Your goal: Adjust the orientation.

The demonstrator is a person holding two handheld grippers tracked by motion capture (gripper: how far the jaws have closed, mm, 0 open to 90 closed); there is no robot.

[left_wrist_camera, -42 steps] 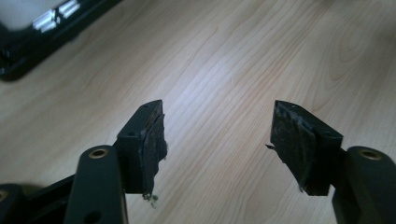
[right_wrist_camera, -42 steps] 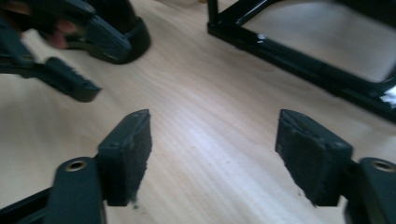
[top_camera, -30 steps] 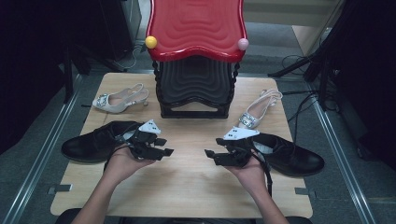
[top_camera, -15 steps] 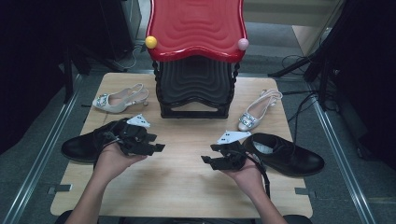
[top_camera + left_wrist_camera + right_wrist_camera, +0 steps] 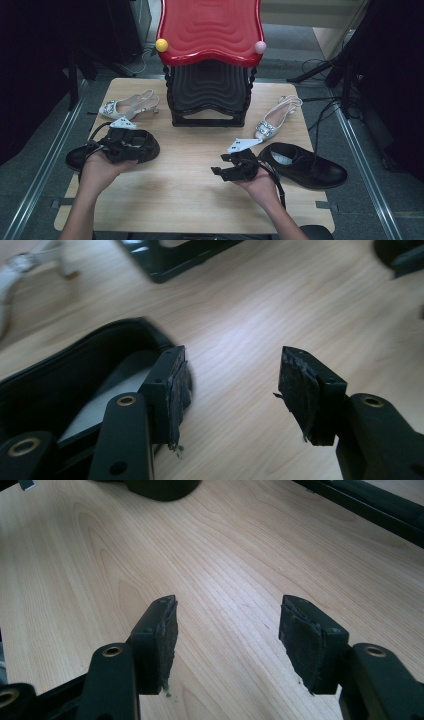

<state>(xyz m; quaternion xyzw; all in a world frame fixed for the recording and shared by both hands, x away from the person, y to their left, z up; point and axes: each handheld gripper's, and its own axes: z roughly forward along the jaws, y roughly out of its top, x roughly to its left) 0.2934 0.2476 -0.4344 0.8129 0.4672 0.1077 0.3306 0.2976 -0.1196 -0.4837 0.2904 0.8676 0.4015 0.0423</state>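
The left gripper [image 5: 131,145] hangs over the left black shoe [image 5: 112,148], jaws apart, one jaw inside the shoe's opening, as the left gripper view shows. If it closes there it may catch only the thin collar, so the shoe could tip or slip. The right gripper [image 5: 227,169] is also open, over bare table [image 5: 175,185] in front of the rack [image 5: 209,97], beside the right black shoe [image 5: 307,165]. Half a second ago the left gripper was closer to the rack's front; it has swung outward over the shoe.
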